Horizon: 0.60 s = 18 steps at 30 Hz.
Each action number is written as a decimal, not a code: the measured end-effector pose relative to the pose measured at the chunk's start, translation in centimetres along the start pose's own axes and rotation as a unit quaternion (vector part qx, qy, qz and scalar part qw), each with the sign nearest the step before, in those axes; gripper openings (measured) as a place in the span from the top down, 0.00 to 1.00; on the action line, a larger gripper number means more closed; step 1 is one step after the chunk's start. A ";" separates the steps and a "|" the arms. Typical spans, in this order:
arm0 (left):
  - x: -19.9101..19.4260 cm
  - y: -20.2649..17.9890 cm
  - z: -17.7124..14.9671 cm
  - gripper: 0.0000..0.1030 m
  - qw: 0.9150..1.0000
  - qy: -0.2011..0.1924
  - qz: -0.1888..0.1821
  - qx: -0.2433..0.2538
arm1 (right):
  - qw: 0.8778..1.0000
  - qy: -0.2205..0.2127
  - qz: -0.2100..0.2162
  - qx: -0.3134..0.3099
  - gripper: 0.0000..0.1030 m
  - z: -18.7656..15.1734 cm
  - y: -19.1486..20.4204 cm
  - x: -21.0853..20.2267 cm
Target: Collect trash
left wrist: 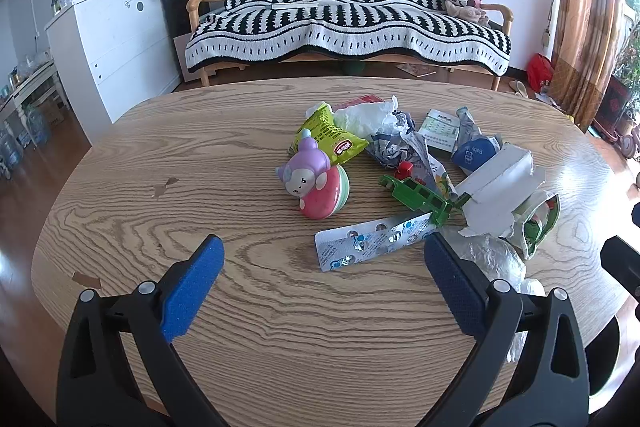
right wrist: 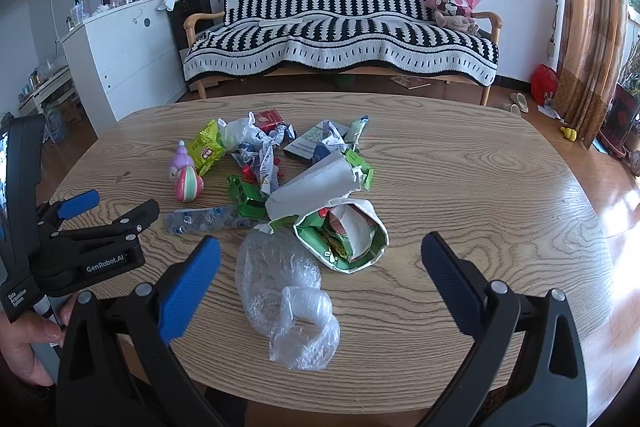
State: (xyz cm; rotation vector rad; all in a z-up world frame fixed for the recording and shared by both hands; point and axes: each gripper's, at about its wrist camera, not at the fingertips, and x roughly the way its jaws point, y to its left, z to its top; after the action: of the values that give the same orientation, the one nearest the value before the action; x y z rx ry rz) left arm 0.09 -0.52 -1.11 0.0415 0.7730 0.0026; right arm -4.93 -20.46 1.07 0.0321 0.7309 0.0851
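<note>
A heap of trash lies mid-table: a yellow-green snack wrapper, crumpled white paper, a silver blister pack, a torn white carton and a green printed pouch. A clear plastic bag lies nearest the front edge. My left gripper is open, hovering just short of the blister pack. My right gripper is open, its fingers either side of the clear bag and pouch, touching neither. The left gripper also shows at the left of the right wrist view, held by a hand.
A pink and purple toy figure and a green toy truck lie among the trash. The oval wooden table has bare wood at left and front. Beyond stand a striped-covered sofa and a white cabinet.
</note>
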 end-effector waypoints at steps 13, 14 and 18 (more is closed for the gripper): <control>0.2 0.5 0.1 0.05 1.000 0.002 -0.002 -0.005 | 1.000 0.002 0.000 -0.002 0.05 0.0 0.2 -0.2; 0.3 0.9 0.1 0.05 1.000 0.002 -0.002 -0.009 | 1.000 0.003 0.000 -0.003 0.05 0.0 0.2 -0.1; 1.1 2.3 0.1 0.05 1.000 0.014 0.005 -0.014 | 1.000 0.030 0.006 -0.006 0.05 -0.7 -0.1 0.9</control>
State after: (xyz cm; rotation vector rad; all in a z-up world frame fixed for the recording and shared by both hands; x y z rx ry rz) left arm 0.98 1.76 -1.74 0.0196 0.8011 0.0239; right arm -4.74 -20.52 -0.07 0.0218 0.7896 0.1017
